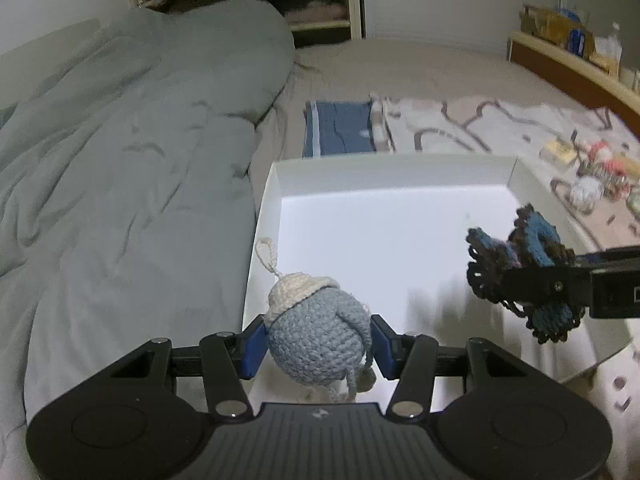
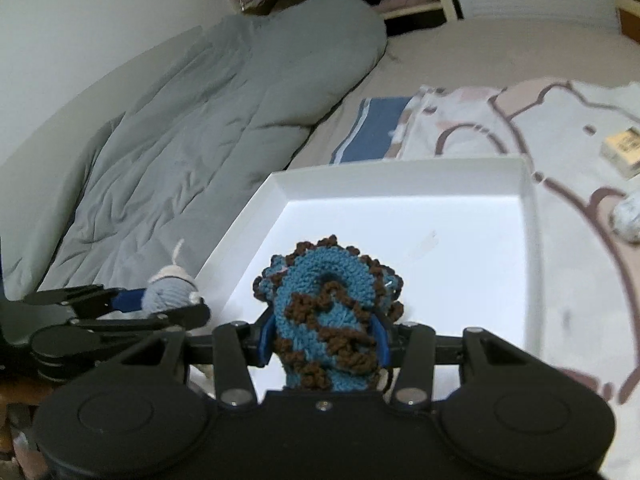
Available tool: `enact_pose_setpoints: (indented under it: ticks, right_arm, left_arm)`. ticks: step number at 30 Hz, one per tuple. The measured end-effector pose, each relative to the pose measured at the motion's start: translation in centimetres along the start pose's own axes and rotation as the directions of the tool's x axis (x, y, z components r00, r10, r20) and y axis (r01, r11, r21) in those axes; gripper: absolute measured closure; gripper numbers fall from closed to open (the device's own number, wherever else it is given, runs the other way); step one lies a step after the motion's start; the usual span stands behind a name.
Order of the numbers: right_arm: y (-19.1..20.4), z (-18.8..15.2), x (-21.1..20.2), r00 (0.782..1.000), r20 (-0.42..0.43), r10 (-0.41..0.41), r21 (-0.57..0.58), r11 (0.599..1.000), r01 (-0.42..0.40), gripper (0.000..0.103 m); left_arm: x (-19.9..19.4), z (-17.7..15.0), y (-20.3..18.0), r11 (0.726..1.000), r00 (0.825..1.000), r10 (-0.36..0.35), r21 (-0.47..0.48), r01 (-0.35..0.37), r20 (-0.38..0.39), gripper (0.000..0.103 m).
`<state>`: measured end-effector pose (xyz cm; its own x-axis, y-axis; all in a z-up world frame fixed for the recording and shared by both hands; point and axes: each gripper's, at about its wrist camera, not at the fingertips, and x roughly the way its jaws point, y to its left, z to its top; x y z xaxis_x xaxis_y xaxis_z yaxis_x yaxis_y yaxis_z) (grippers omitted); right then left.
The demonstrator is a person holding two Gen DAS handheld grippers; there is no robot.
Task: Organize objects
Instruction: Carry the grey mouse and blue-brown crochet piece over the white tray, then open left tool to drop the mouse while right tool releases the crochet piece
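My left gripper [image 1: 318,344] is shut on a light blue crochet ball [image 1: 316,336] with a cream cap and loop, held over the near left rim of a shallow white box [image 1: 276,184]. My right gripper [image 2: 324,340] is shut on a teal and brown crochet piece [image 2: 328,312], held above the near part of the white box [image 2: 528,200]. The right gripper and its crochet piece [image 1: 516,272] show at the right of the left wrist view. The left gripper with the blue ball [image 2: 170,294] shows at the left of the right wrist view.
The box lies on a bed. A grey duvet [image 1: 132,152] lies left of it, a folded blue cloth [image 1: 340,128] behind it and a patterned blanket [image 1: 472,124] to the right. Several small items [image 1: 588,176] lie on the blanket at the far right. A shelf [image 1: 568,56] runs along the right.
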<state>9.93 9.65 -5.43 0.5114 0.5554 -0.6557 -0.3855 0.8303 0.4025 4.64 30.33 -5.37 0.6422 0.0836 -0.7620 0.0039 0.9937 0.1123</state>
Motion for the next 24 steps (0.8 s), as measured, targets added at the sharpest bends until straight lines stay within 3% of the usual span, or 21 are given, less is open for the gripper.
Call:
enact_pose_setpoints:
  ticks: [12,15,16,17,21,24]
  right_arm:
    - [1.7,-0.9,3.4,0.998,-0.063,0.029,0.010,1.000,-0.029,0.055]
    - [2.1,-0.9,3.5,0.997,-0.062,0.037,0.002,0.999,-0.037,0.041]
    - [2.1,-0.9,3.4,0.997,-0.062,0.037,-0.001,0.999,-0.037,0.026]
    - [2.2,-0.9,3.2,0.998,-0.059,0.038,-0.006,0.999,-0.038,0.022]
    - [1.8,-0.7,2.4,0.997,-0.054,0.047,-0.009,0.999,-0.048,0.022]
    - [1.3,-0.7,1.9,0.998,-0.052,0.043,0.001,0.999,-0.043,0.022]
  left_arm:
    - [1.5,-1.9,0.7,0.999,0.998,0.016,0.033,-0.015,-0.053,0.049]
    - [1.7,-1.8,0.8,0.999,0.998,0.007,0.048,-0.004,-0.065,0.047]
    - [1.7,-1.8,0.8,0.999,0.997,0.005,0.054,-0.001,-0.077,0.047]
    - [1.8,-1.8,0.7,0.998,0.996,0.003,0.059,0.002,-0.084,0.045]
    - [1.4,-1.8,0.2,0.996,0.997,0.014,0.085,-0.007,-0.075,0.033]
    - [0.9,-1.7,0.1,0.996,0.998,0.019,0.084,-0.013,-0.066,0.032]
